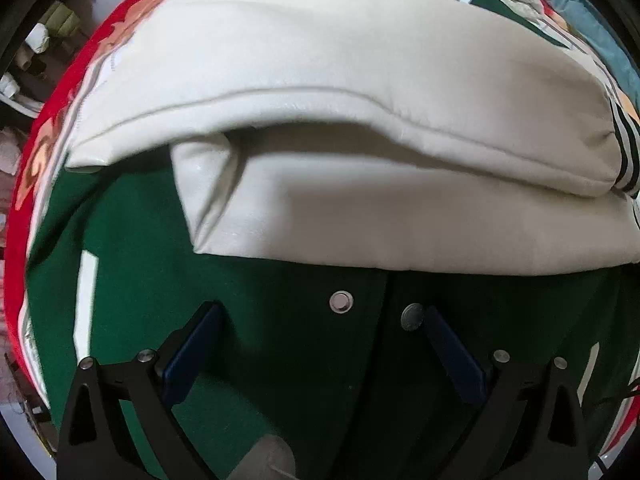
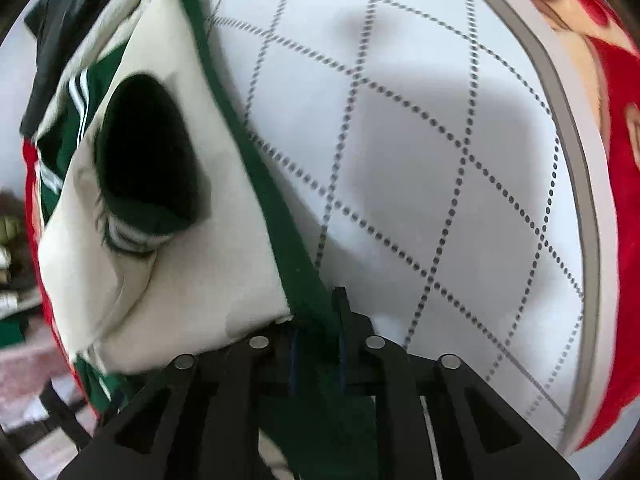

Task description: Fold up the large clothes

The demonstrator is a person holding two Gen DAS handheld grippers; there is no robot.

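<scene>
A green varsity jacket (image 1: pixel 248 360) with cream sleeves (image 1: pixel 340 92) lies spread in the left wrist view, both sleeves folded across its body, snap buttons (image 1: pixel 341 302) down the front. My left gripper (image 1: pixel 320 320) is open, hovering just above the green front near the snaps. In the right wrist view my right gripper (image 2: pixel 320 344) is shut on the jacket's green edge (image 2: pixel 280 220) and lifts it. The cream sleeve (image 2: pixel 160 280) with its dark striped cuff (image 2: pixel 148 184) hangs to the left.
A white quilted cover with dotted diamond lines (image 2: pixel 420 140) lies under the jacket, bordered by a red floral blanket (image 2: pixel 616 120). The red blanket (image 1: pixel 60 120) also shows at left. Other clothes (image 1: pixel 592 12) are piled at the far side. Room clutter (image 1: pixel 44 40) beyond the bed.
</scene>
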